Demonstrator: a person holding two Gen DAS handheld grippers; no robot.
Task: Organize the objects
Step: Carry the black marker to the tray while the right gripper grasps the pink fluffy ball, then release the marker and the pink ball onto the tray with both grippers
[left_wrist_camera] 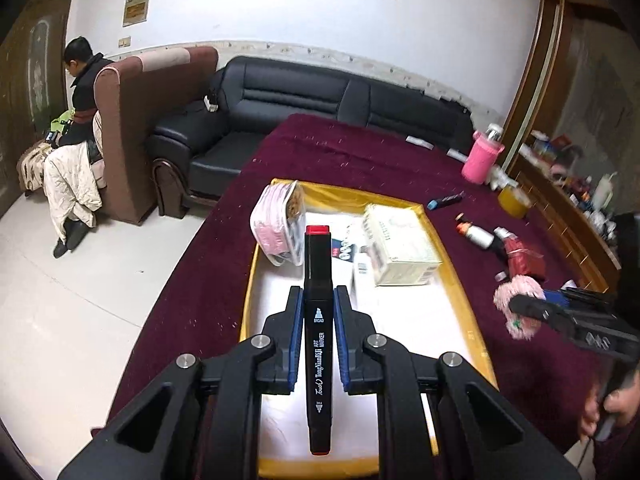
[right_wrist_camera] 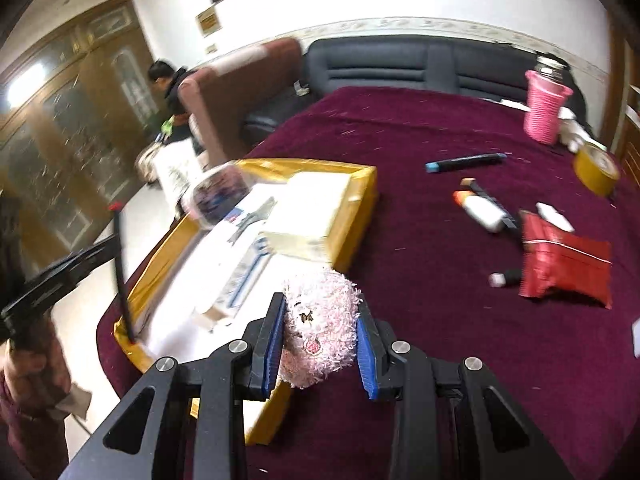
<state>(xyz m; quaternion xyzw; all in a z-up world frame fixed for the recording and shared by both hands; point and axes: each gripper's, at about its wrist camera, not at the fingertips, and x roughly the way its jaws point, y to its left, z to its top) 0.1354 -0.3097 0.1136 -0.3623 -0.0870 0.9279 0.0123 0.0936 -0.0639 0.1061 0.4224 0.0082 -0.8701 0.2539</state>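
1. The yellow-rimmed tray (left_wrist_camera: 460,280) is sitting on the maroon-covered surface (left_wrist_camera: 360,152) and is already holding some things: a pink-patterned pouch (left_wrist_camera: 276,224) at its far left, a cream box (left_wrist_camera: 400,248) at its far right, and a few flat cards between them. That part of the sorting is looking done.
2. The left hand-held gripper (left_wrist_camera: 319,340) is clamping a black art marker (left_wrist_camera: 318,320) with a red cap, its jaws nearly closed on the barrel. The marker is hovering over the tray's white floor, so it is probably about to go in.
3. The right hand-held gripper (right_wrist_camera: 320,340) is squeezing a fluffy pink plush toy (right_wrist_camera: 320,324) between its blue pads, jaws partly open around it. It is hanging above the near corner of the tray, just beside the rim.
4. Things are still waiting out on the cloth, well apart from the tray: a blue-capped marker (right_wrist_camera: 464,161), a white bottle (right_wrist_camera: 482,210) with an orange tip, a red packet (right_wrist_camera: 564,264), a roll of yellow tape (right_wrist_camera: 596,170) and a pink woven holder (right_wrist_camera: 546,108).
5. Judging by this, roughly half the job is remaining: two items are being carried, several are untouched.
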